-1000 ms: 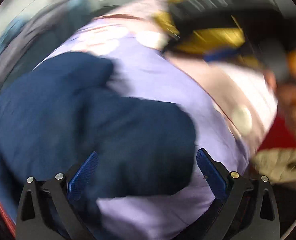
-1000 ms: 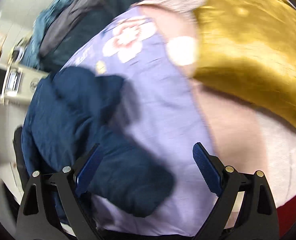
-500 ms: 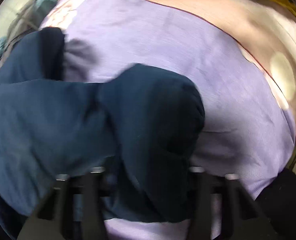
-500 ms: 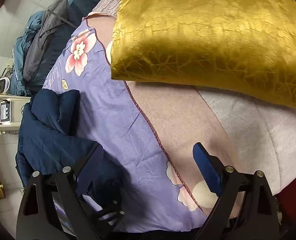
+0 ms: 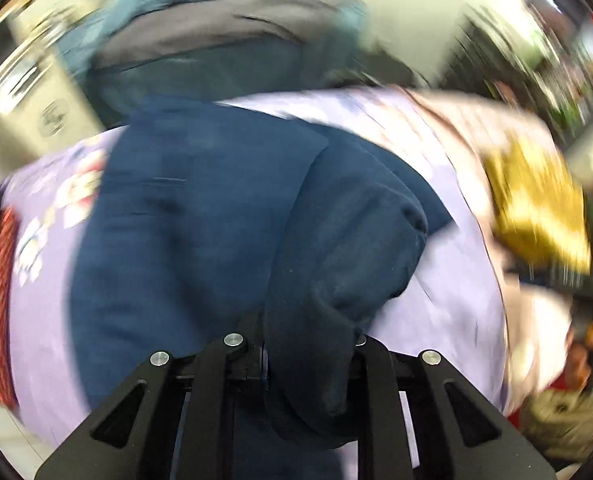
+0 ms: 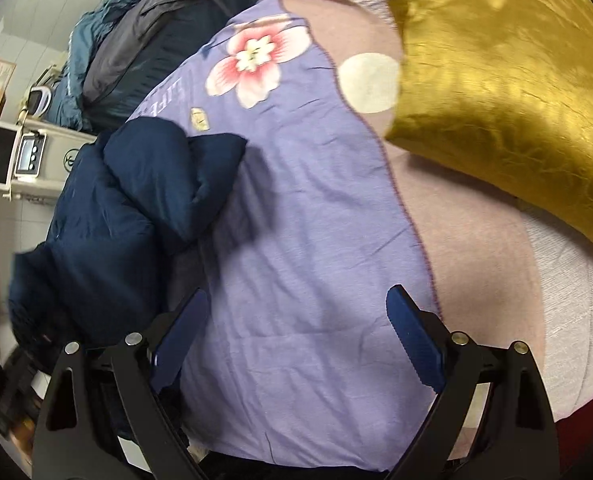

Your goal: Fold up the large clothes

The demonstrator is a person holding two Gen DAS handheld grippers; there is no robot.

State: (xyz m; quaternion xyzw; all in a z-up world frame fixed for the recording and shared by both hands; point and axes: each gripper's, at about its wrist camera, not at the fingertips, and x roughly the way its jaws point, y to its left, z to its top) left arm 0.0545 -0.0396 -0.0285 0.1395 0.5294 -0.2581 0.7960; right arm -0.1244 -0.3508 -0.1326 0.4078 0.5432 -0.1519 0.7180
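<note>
Navy garment (image 5: 200, 240) now lifted, bunched; left gripper (image 5: 308, 360) jaws clamped.

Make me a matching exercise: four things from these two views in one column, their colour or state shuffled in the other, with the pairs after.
Column one:
1. left hand-held gripper
2. right hand-held gripper
3. cushion
4. bedsheet

Column two:
A. lilac with a pink flower print
B. shut on the navy garment
C. shiny gold
D. open, holding nothing

Pairs: 1-B, 2-D, 3-C, 4-A
</note>
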